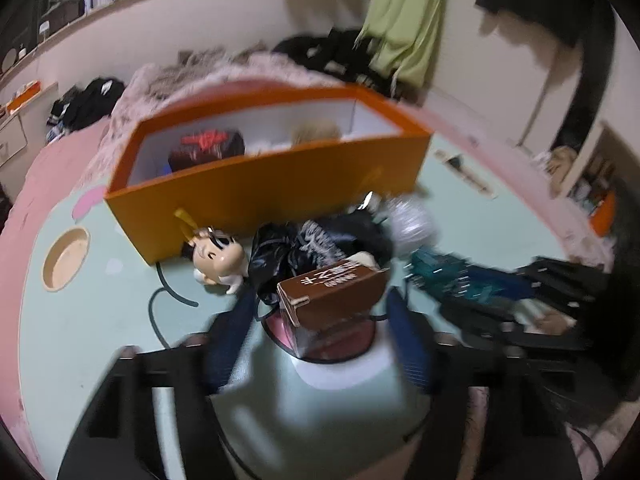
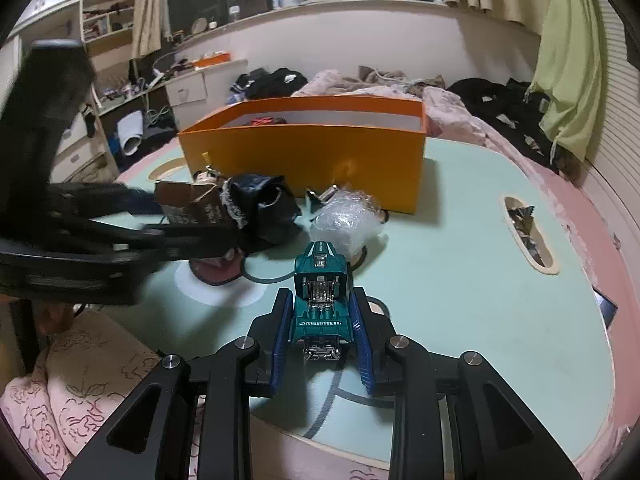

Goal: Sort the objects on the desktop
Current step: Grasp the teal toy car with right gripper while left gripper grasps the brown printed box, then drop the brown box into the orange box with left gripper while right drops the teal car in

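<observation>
My left gripper (image 1: 320, 300) is shut on a small brown box with white lettering (image 1: 332, 292), held above the mint table; it also shows in the right wrist view (image 2: 188, 204). My right gripper (image 2: 320, 300) is shut on a teal toy racing car (image 2: 322, 292), seen blurred in the left view (image 1: 452, 276). An open orange box (image 1: 264, 168) stands behind, holding a dark red-and-black item (image 1: 208, 146) and a beige fuzzy item (image 1: 316, 132). A doll head (image 1: 218, 256), a crumpled black bag (image 1: 304, 244) and a clear plastic wrap bundle (image 2: 346, 220) lie in front of it.
The mint table (image 2: 460, 280) has a pink rim, a round cup hole (image 1: 66, 258) at left and an oval slot (image 2: 528, 232) with scraps at right. A bed with a pink blanket and dark clothes (image 2: 400, 92) lies behind. A pink patterned cloth (image 2: 68, 392) is at near left.
</observation>
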